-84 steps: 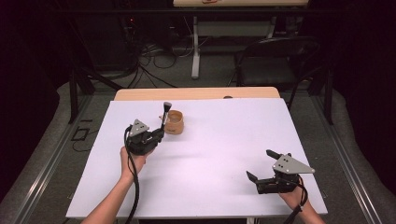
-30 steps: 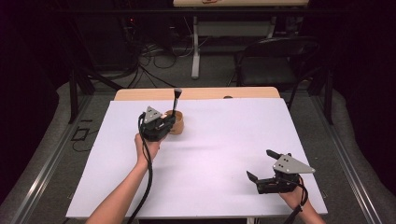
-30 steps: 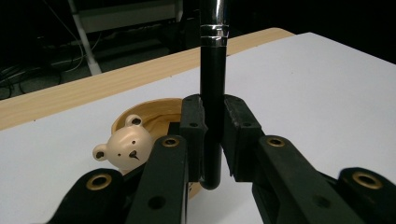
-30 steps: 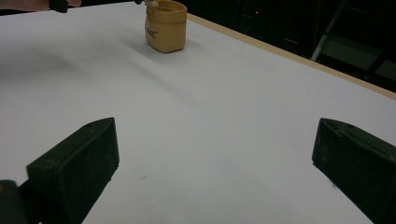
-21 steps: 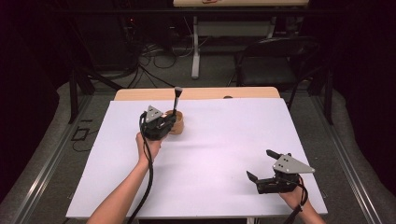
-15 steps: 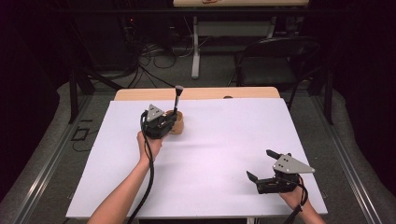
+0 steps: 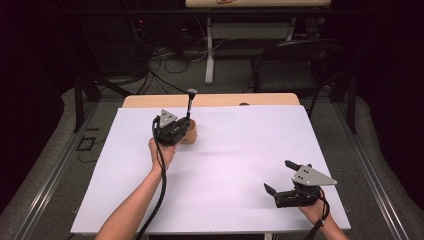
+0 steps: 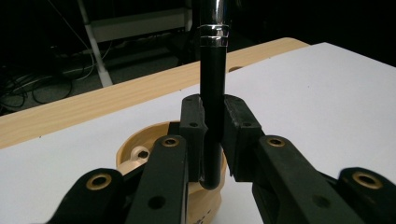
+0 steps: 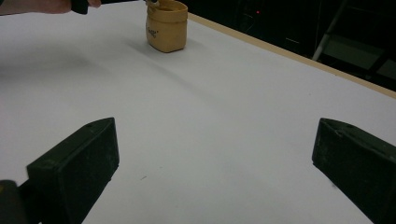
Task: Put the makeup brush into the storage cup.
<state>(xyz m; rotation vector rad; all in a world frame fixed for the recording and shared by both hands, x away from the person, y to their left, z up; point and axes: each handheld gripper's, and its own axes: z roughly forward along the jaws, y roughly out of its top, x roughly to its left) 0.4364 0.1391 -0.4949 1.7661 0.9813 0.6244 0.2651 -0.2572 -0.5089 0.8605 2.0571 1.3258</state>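
Counter, white sheet over a pale wood top, wood edge bare along the far side. On it, toward the far left, a small tan wooden cup, round, open at the top, upright; the right gripper view shows it well off across bare white sheet. Left claw is at the cup and clenched on a slim black rod with a chrome collar; the left gripper view has both pads pressed against the shaft from either side, no gap visible. Rod's long axis is close to vertical: upper end rises clear above the claw in the high view, rounded lower end hangs just below the pads, over the open mouth of the cup. Cannot tell whether the tip is touching the cup's inside or is a little above it. So the relation that matters: cup lies directly under the gripped rod, mouth up, axis of rod and axis of cup roughly in line; any lowering would be straight down, and I judge only small sideways correction is needed. Right claw is released, jaws spread wide, resting low at the near right of the counter, well apart from the cup, nothing between its pads. Left hand is by far the nearer to the work; the right looks idle. Risk, as a guess: the light cup could tip if the rod catches its rim.
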